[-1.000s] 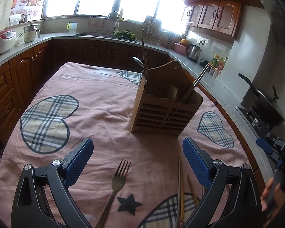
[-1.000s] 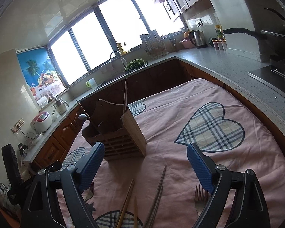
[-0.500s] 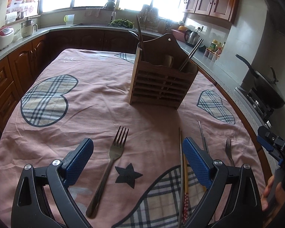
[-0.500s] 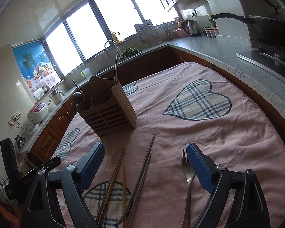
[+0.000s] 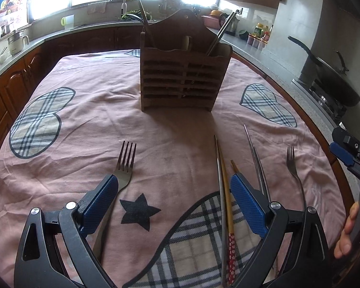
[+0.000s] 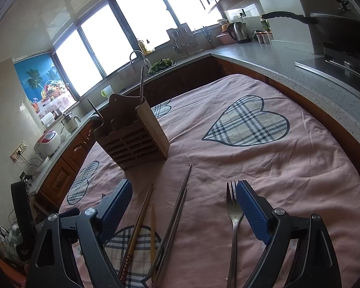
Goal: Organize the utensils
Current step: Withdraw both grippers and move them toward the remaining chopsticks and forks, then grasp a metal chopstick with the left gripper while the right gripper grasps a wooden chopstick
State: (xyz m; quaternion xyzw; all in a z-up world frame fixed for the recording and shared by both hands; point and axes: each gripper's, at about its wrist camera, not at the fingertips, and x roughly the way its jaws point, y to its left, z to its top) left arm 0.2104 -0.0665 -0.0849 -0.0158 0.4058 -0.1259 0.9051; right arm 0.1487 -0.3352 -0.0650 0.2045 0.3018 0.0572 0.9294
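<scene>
A wooden utensil holder (image 5: 183, 76) stands mid-table with a few utensils in it; it also shows in the right wrist view (image 6: 134, 136). My left gripper (image 5: 174, 199) is open and empty above the cloth, its left pad beside a steel fork (image 5: 126, 165). Wooden chopsticks (image 5: 225, 192) and metal chopsticks (image 5: 258, 165) lie by its right pad. A second fork (image 5: 294, 170) lies further right. My right gripper (image 6: 184, 206) is open and empty; its right pad sits next to that fork (image 6: 234, 211), with metal chopsticks (image 6: 177, 206) and wooden chopsticks (image 6: 141, 213) between the fingers.
The table wears a pink cloth (image 5: 88, 124) with plaid hearts. Kitchen counters (image 6: 264, 55) and wooden cabinets (image 5: 14, 81) ring the table. A black wok (image 5: 328, 76) sits on the stove at right. The right gripper (image 5: 348, 153) shows at the left view's right edge.
Both grippers have pulled back and lowered towards the near table edge. The holder now looks farther away and the forks and chopsticks lie between and beside the fingers.
</scene>
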